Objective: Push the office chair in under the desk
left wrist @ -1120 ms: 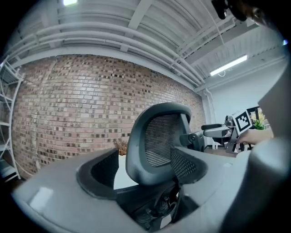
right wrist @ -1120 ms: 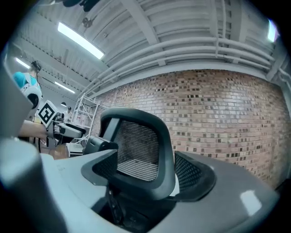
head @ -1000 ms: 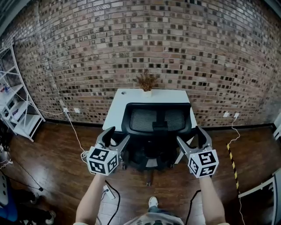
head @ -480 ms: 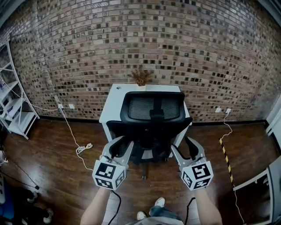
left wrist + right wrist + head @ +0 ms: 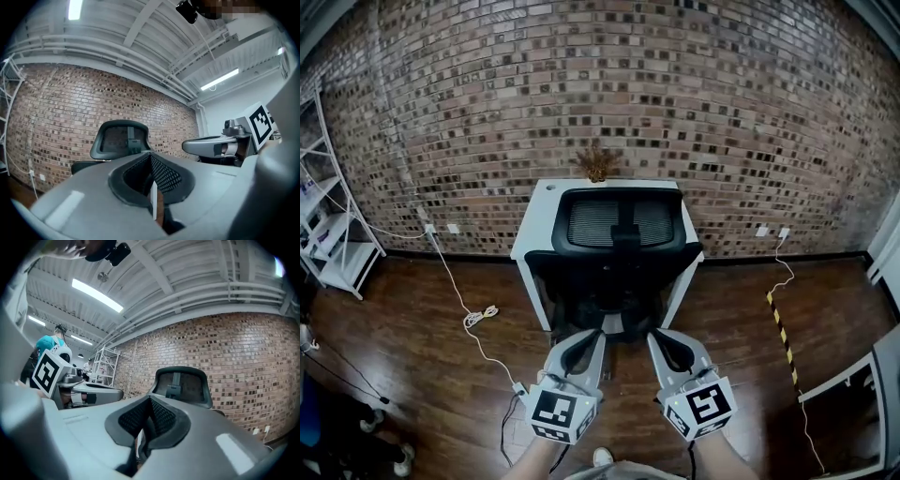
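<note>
No word, number or brand can be read anywhere. The only printed signs are black-and-white square markers (block patterns, no letters). They sit on the left cube [image 5: 562, 413] at the rear of the left gripper [image 5: 589, 337] and on the right cube [image 5: 700, 408] at the rear of the right gripper [image 5: 661, 336].

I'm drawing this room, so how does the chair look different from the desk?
The office chair is black; the desk is white. The chair's mesh back stands upright, higher than the desk's flat top. The desk carries a dried plant at its far edge; the chair carries nothing. Both stand together by the brick wall, the chair pushed in at the desk's front.
</note>
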A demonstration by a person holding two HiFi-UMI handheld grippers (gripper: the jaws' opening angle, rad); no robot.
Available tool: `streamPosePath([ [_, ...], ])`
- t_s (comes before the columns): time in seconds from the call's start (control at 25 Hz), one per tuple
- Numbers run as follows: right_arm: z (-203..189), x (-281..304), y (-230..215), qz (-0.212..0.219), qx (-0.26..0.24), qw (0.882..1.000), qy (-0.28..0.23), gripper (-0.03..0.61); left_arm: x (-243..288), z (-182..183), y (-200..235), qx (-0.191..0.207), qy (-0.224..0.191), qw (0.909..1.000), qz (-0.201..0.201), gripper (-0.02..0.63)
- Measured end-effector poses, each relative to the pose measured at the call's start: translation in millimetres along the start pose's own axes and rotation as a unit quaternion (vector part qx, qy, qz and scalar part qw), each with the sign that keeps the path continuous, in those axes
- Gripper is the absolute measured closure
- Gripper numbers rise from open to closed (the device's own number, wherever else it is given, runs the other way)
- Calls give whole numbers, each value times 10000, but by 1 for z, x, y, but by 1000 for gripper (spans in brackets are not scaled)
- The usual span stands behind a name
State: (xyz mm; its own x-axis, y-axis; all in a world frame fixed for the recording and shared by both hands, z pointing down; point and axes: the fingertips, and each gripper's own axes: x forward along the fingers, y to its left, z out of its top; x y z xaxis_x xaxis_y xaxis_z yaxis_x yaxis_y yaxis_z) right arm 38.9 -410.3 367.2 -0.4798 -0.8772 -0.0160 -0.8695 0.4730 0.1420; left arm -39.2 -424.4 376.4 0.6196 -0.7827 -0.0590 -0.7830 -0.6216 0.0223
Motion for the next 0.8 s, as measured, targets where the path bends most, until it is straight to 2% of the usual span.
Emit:
streamPosePath([
  [0.4,-21,-18,31,160,336,9993,58,578,-21,-21,-33,-168,79,9998,-122,597],
  [0.8,-19,-14,37,205,238,9995,-12,578,-18,-25,-36,-48,74,9999,-147,598],
])
